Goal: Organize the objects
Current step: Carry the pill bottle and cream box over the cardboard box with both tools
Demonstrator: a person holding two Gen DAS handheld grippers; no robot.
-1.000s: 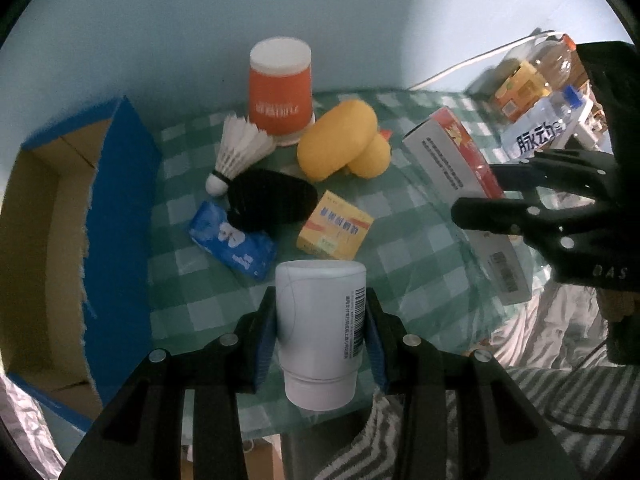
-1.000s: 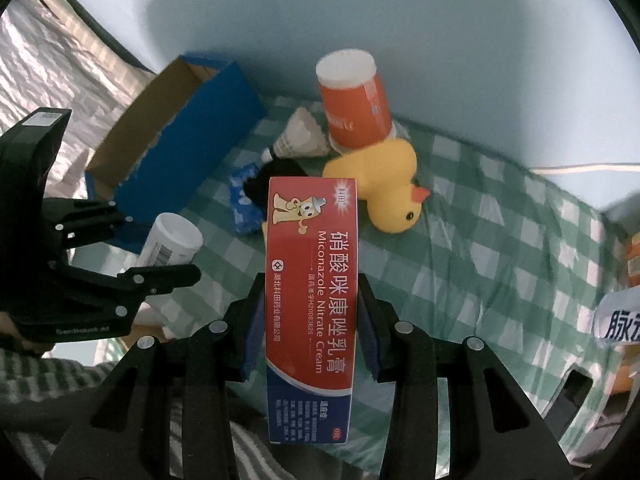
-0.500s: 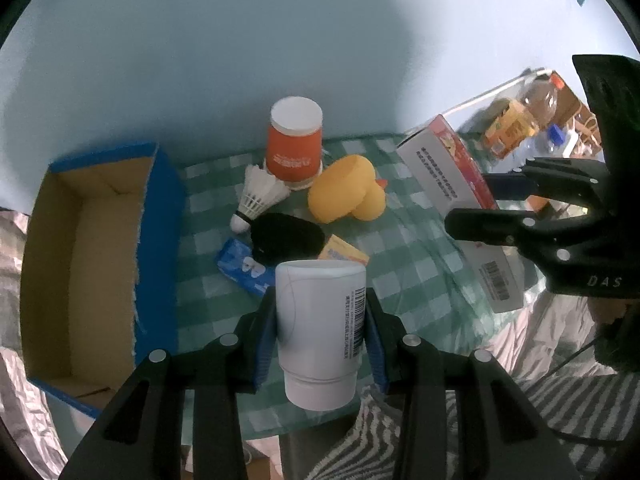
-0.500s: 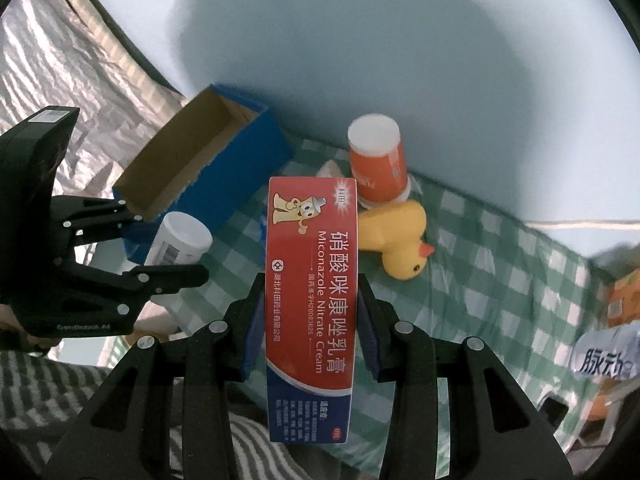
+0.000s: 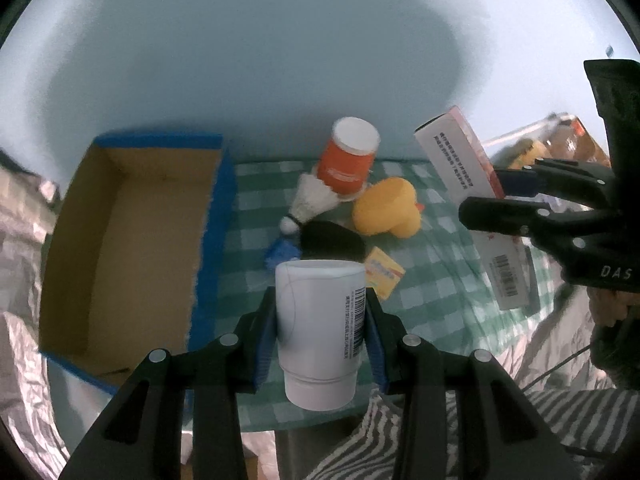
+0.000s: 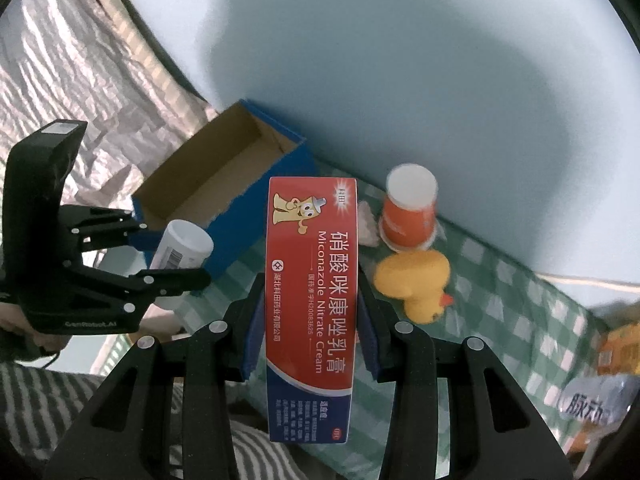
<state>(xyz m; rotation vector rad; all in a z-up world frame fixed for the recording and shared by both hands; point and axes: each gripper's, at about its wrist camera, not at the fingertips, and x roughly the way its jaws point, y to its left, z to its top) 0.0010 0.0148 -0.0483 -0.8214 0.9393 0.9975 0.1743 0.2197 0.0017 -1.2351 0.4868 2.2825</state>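
Left gripper [image 5: 321,332]: jaws closed on one white cylindrical plastic bottle [image 5: 320,332] with a barcode label, gripped across its mid-body, raised above the near edge of the table just right of the blue cardboard box [image 5: 120,240]. Judged light, rigid and somewhat slick; the round wall could rotate between the pads, so mid-body is the sound hold. Right gripper [image 6: 310,312]: jaws closed on one long red-and-blue cardboard carton of miconazole nitrate cream [image 6: 311,304], held by its long sides around mid-length, raised well right of the box. Judged light with thin walls that crush under hard pressure; a hold on the narrow sides suits it. Box: one, open-topped, brown inside, nothing visible in it, at the left end of the green checked tablecloth [image 5: 440,280]. On the cloth, right of the box: one orange cup with a white lid [image 5: 349,160]; one white feathered shuttlecock [image 5: 310,206] touching it; one yellow rubber duck [image 5: 386,213]; one black oval object [image 5: 332,240], kind unclear; one blue soft packet [image 5: 282,252], partly hidden; one small yellow carton [image 5: 383,273]. Far right of the box: bottles and packs, too blurred to count.
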